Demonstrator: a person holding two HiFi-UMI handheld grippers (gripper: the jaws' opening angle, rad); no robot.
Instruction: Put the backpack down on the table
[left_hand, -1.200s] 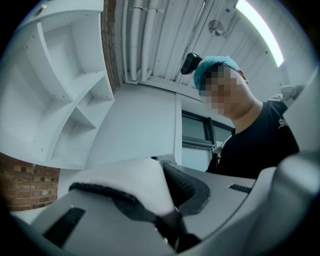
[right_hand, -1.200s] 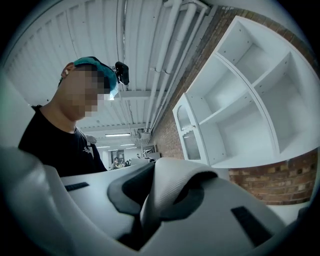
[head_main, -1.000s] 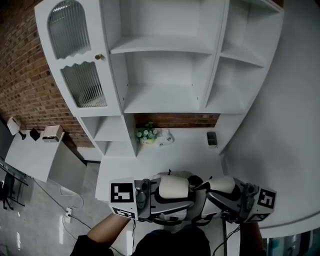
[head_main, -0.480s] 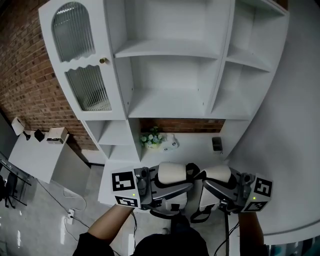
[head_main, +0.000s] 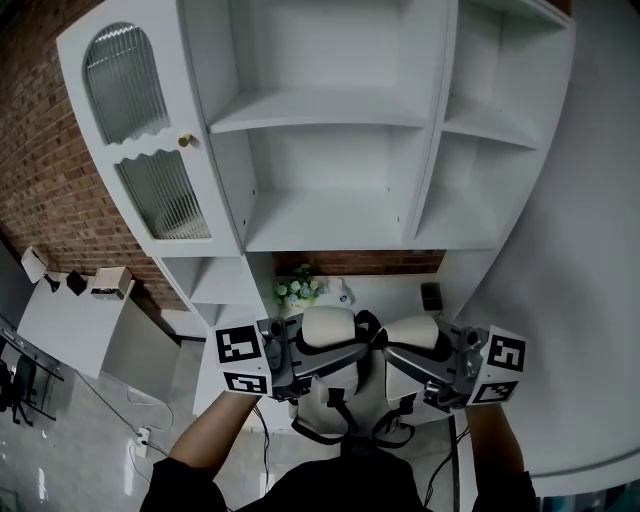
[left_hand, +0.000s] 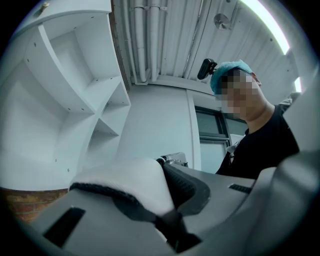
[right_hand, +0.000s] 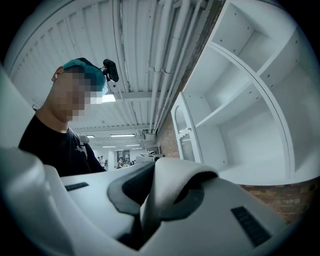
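Note:
In the head view, the white backpack (head_main: 338, 392) with black trim hangs by its two padded shoulder straps over the near edge of the white table (head_main: 385, 292). My left gripper (head_main: 362, 345) is shut on the left strap (head_main: 327, 328), and my right gripper (head_main: 392, 350) is shut on the right strap (head_main: 416, 334). The left gripper view shows its jaws (left_hand: 170, 212) pinching a folded white strap (left_hand: 131, 181) with a black edge. In the right gripper view the jaws (right_hand: 150, 220) clamp the other white strap (right_hand: 175, 187). The backpack's lower part is hidden behind the person's body.
A tall white shelf unit (head_main: 330, 200) rises behind the table, with a ribbed-glass door (head_main: 150, 170) at its left. On the table's far side stand a small flower bunch (head_main: 294, 290), a white item (head_main: 340, 291) and a dark device (head_main: 430, 295). A curved white wall (head_main: 580, 300) closes the right.
Both grippers have carried the backpack forward toward the shelf unit; the straps now sit higher in the head view and the bag hangs nearer the flowers.

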